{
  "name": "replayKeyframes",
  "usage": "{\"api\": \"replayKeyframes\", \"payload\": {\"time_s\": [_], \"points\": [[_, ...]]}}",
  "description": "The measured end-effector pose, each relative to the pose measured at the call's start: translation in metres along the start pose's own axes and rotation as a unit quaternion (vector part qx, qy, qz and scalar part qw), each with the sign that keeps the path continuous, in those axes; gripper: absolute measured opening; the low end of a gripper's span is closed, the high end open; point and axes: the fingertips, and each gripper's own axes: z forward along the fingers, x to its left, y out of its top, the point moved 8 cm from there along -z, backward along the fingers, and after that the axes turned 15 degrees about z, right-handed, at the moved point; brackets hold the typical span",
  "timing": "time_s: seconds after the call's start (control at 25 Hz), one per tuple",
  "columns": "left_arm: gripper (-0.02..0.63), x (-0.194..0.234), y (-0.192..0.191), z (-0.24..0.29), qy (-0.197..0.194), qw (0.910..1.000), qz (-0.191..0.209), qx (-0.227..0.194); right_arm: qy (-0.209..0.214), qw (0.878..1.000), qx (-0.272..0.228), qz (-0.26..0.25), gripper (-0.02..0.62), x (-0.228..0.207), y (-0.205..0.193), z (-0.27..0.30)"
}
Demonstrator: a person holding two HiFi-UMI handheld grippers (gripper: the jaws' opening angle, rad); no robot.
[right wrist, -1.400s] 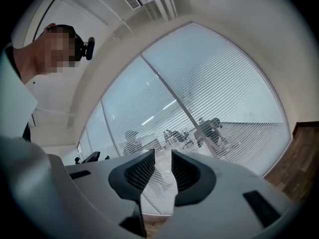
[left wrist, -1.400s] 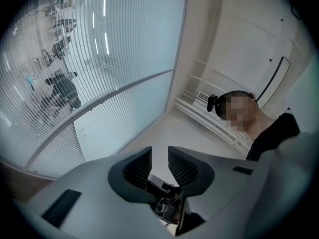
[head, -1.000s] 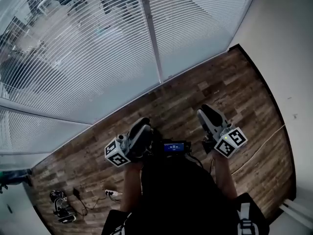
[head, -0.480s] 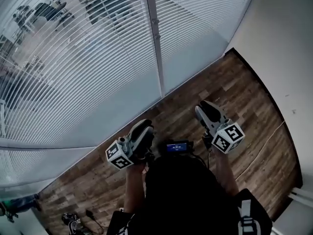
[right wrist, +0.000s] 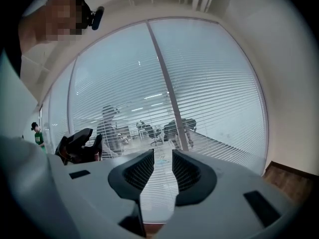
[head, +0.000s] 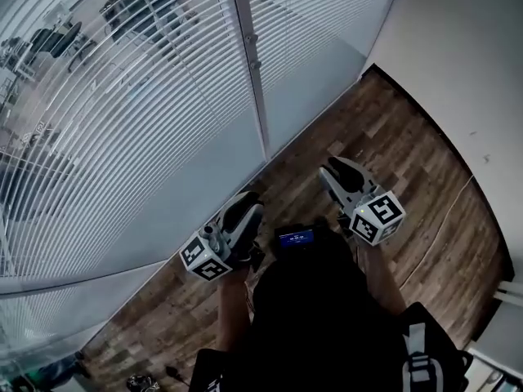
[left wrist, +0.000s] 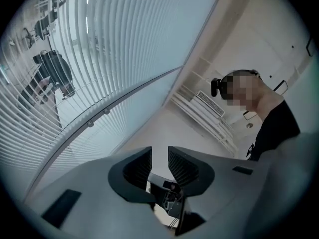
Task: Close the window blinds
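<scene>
Grey ribbed jaws on my left gripper (left wrist: 159, 156) and my right gripper (right wrist: 163, 158) stand slightly apart, with nothing between them, both held above the brown wood-plank floor (head: 392, 137). Beyond them, untouched, hang the white slatted window blinds (head: 122, 137), slats tilted enough that an office shows through.

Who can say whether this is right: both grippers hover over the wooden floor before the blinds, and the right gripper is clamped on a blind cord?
One part is wrong. The right gripper clamps nothing: the right gripper view shows its jaws apart, with only the blinds beyond the gap. It and the left gripper do hover over the wooden floor before the blinds.
</scene>
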Motion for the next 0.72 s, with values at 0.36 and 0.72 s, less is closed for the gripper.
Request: {"api": "replayKeyframes", "payload": {"time_s": [0.36,0.72], "points": [[0.111,0.02,0.001,0.003,0.045,0.9985,0.029,0.011,0.04,0.999,0.003,-0.007,0.095,-0.014,0.013,0.054],[0.112,0.041,-0.034,0.101,0.118,0.9911,0.061,0.008,0.08,0.997,-0.021,-0.004,0.095,-0.125,0.066,0.041]]}}
